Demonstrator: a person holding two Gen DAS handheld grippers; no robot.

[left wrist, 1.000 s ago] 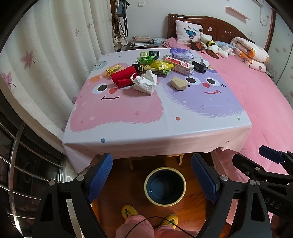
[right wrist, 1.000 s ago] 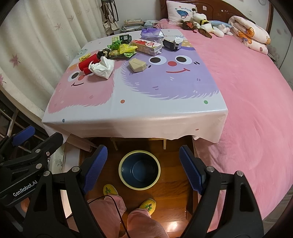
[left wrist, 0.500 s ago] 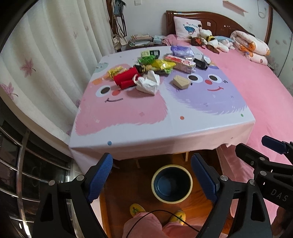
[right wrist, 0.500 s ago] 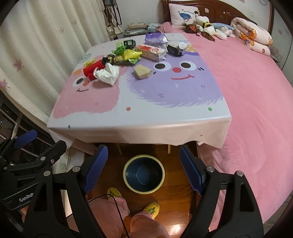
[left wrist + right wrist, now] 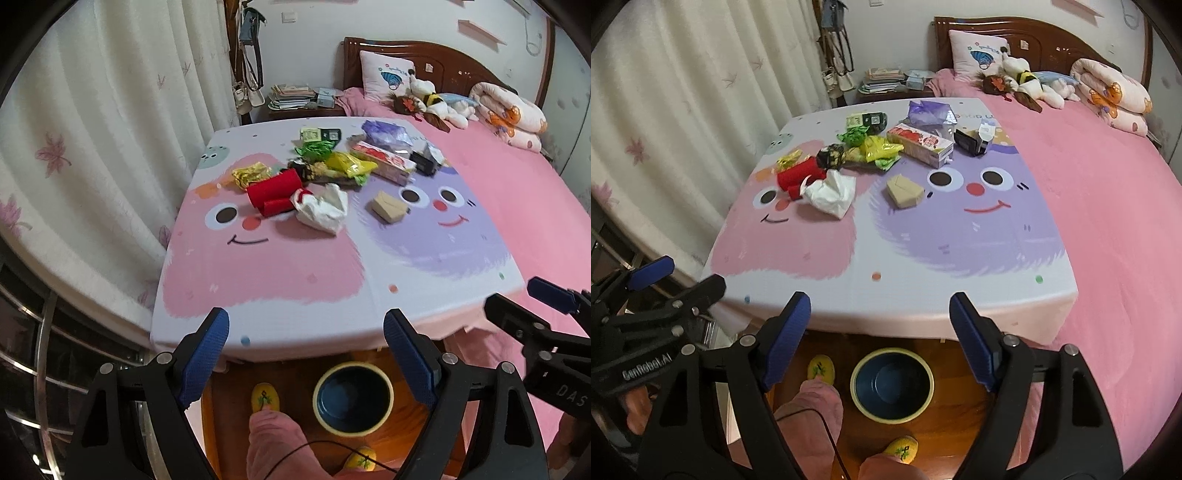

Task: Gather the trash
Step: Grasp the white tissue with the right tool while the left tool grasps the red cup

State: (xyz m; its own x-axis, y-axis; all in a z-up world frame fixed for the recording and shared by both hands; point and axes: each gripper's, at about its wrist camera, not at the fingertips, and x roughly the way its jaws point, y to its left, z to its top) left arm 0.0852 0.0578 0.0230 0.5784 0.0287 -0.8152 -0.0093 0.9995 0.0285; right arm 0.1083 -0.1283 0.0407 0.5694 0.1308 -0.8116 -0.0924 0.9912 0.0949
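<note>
A heap of trash lies at the table's far side: a crumpled white bag, red rolls, a tan box, yellow and green wrappers and a pink carton. On the floor at the near table edge stands a dark blue bin with a cream rim. My left gripper and right gripper both hang open and hold nothing, above the bin and short of the trash.
The table wears a pink and purple cartoon cloth. A pink bed runs along its right side, a curtain along the left. A person's pink trouser legs and yellow slippers stand beside the bin.
Both grippers have moved forward toward the table, so the table edge and trash look closer. The person's left foot has stepped forward. Both jaws stay open.
</note>
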